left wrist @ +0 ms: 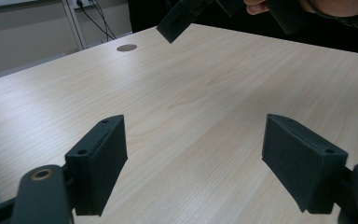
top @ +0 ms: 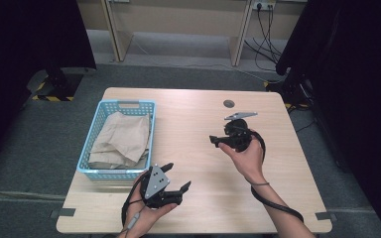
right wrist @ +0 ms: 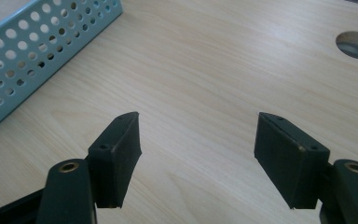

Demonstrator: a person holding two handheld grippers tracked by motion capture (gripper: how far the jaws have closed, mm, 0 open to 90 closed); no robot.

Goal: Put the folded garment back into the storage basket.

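We count two grippers over one wooden table point(top: 193, 148): the left gripper point(top: 177, 178) and the right gripper point(top: 217, 142), each with jaws spread apart and empty. One blue basket point(top: 92, 134) at the left holds one crumpled brown paper bag point(top: 121, 141).

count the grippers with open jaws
2: the left gripper near the front edge beside the blue basket, and the right gripper held over the table's middle. Both hold nothing.
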